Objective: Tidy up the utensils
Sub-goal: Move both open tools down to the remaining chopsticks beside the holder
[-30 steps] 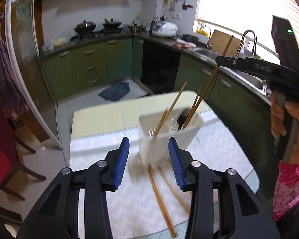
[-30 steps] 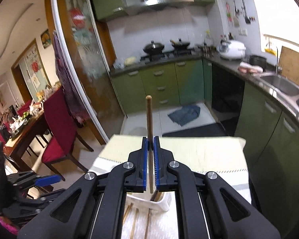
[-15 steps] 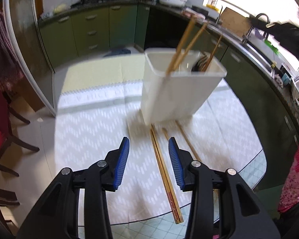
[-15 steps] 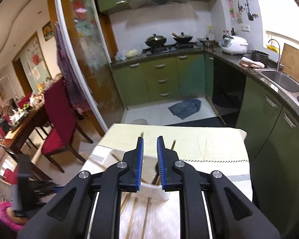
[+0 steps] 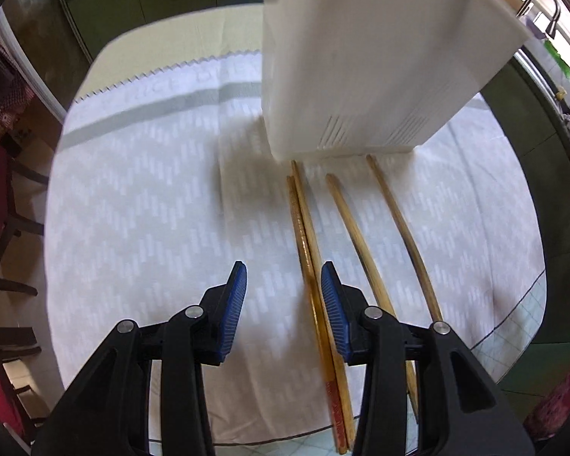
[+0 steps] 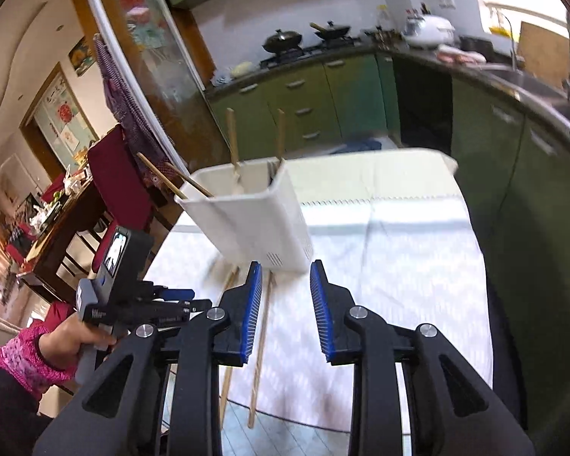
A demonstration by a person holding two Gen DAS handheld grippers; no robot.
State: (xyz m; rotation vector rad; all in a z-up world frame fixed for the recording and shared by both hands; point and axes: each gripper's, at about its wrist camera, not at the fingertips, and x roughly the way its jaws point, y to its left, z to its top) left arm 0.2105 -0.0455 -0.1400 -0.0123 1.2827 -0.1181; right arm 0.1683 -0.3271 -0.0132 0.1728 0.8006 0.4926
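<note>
Your left hand-held gripper (image 5: 283, 296) is wide open and holds nothing, low over the white patterned tabletop (image 5: 140, 197). Four loose wooden chopsticks (image 5: 345, 224) lie before the white plastic utensil caddy (image 5: 368, 60). Your right hand-held gripper (image 6: 286, 304) is likewise open and unloaded; more chopsticks stand in the caddy.

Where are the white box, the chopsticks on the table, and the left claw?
white box (image 5: 364, 60), left wrist view, front wall.
chopsticks on the table (image 5: 355, 228), left wrist view, mid-shaft.
left claw (image 5: 283, 269), left wrist view, between its fingertips.

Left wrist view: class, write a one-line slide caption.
Open left gripper hovers over four chopsticks lying before the white holder.
</note>
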